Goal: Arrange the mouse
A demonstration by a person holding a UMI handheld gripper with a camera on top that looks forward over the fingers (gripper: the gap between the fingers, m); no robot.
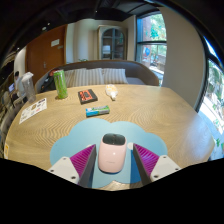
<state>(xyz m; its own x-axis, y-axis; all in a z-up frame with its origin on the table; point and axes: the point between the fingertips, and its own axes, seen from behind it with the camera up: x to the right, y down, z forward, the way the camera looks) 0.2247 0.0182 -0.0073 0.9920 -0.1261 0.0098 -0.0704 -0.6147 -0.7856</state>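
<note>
Gripper [113, 160] with the mouse [112, 155] between its spread fingers.
I see a pale pink mouse, dark wheel at its far end, resting on a blue mat [80, 138], gaps either side.

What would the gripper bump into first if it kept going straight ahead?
The mouse. It sits between the open gripper's fingers on the blue mat, so pushing forward would likely meet it straight away. Beyond it the table looks free, though depth is hard to judge.
</note>
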